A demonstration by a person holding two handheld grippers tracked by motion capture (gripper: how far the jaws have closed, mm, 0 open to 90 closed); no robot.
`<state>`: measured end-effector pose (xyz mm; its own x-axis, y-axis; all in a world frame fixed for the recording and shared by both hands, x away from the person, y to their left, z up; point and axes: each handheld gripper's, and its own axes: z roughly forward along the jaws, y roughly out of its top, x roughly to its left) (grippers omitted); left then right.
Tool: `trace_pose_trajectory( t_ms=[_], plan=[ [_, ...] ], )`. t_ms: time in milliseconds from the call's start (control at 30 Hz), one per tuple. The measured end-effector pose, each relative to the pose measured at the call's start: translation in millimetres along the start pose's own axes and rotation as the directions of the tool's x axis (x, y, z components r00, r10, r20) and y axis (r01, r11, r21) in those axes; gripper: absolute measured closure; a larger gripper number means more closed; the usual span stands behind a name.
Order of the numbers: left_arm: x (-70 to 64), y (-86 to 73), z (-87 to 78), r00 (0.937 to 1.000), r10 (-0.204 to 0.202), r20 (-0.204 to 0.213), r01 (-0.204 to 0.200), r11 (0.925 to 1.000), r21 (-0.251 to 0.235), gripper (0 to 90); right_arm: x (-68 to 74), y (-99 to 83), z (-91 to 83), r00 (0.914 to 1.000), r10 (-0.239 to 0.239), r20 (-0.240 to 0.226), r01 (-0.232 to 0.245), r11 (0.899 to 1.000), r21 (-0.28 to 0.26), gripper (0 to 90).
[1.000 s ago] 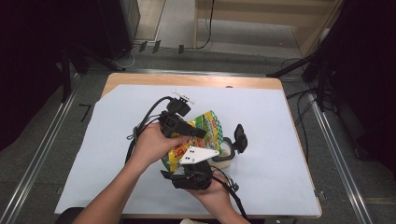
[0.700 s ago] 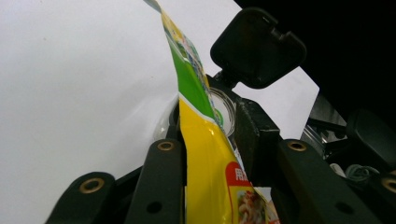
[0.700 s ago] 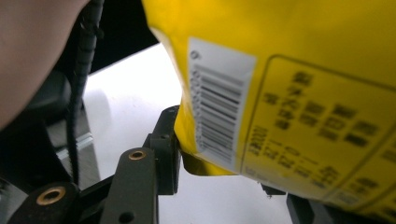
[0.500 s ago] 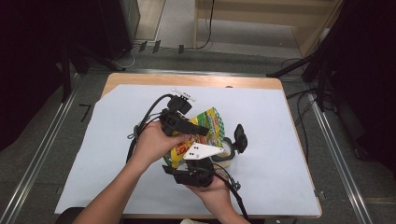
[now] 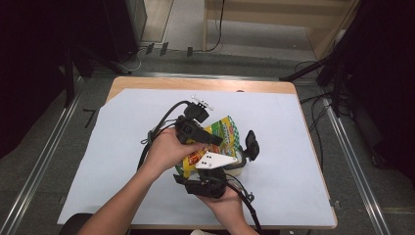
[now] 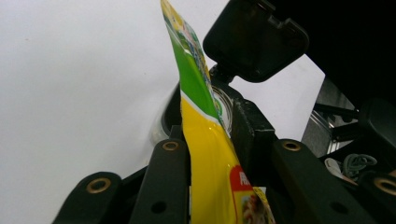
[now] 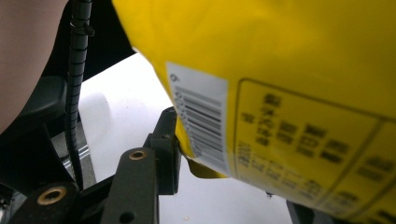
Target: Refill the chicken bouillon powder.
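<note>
The yellow and green bag [image 5: 221, 139] is held up over the middle of the counter [image 5: 293, 196], a bit nearer the person's edge than the far edge. It is a shiny packet with a barcode and small print on its yellow side. You cannot see what is in it.

Nearest the person, the right gripper [image 5: 208, 182] is under the bag's near end. In the right gripper view the bag's bottom corner [image 7: 196, 158] sits against one black finger [image 7: 163, 140], and the other finger is hidden behind the bag. It looks like a pinch on that corner, but you cannot tell for sure.

A little farther in, the left gripper [image 5: 208, 139] is held from above by the left hand [image 5: 166, 152]. In the left gripper view its two fingers [image 6: 168, 163] are pressed on the bag [image 6: 205, 140], one on each side, and the bag stands up thin between them.

Just past the bag is a clear cup [image 5: 235, 166] on the white sheet. A black lid [image 5: 251, 144] sticks up beside it.
</note>
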<state>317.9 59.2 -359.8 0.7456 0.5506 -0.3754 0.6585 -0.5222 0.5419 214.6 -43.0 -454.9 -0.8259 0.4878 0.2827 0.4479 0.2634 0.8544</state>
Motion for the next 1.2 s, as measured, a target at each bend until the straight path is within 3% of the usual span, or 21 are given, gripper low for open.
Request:
trace_pose_trajectory(
  t_ms=[167,333,500,800,1067,1200],
  plan=[
    [-3.0,2.0,2.5,0.9997,0.019,0.015,-0.019,0.9998,0.006,77.8,-1.3,-2.8,-1.3,0.9999,0.016,0.001,-0.016,1.000,-0.003,58.9],
    [1.6,4.4,2.5,0.9990,-0.011,0.044,0.011,0.9999,-0.003,77.0,-0.6,-1.4,-4.4,1.0000,0.006,0.006,-0.006,1.000,-0.010,58.7],
    [4.2,8.5,-1.5,0.9985,-0.012,0.054,0.012,0.9999,-0.010,76.3,0.3,4.0,-6.8,1.0000,0.000,0.003,0.000,1.000,-0.020,59.2],
    [19.0,15.7,3.8,0.9932,-0.079,0.085,0.075,0.9961,0.047,76.3,-2.5,10.2,-3.7,0.9999,-0.009,0.008,0.009,1.000,0.025,57.1],
    [20.6,13.3,0.3,0.9940,-0.074,0.080,0.072,0.9967,0.037,76.3,-2.3,14.5,-0.5,0.9999,0.001,0.012,-0.001,0.999,0.033,59.1],
    [18.2,10.7,-2.0,0.9935,-0.069,0.091,0.067,0.9975,0.022,73.9,-4.4,12.1,1.8,0.9990,0.042,-0.015,-0.041,0.999,0.015,61.6]
  ],
)
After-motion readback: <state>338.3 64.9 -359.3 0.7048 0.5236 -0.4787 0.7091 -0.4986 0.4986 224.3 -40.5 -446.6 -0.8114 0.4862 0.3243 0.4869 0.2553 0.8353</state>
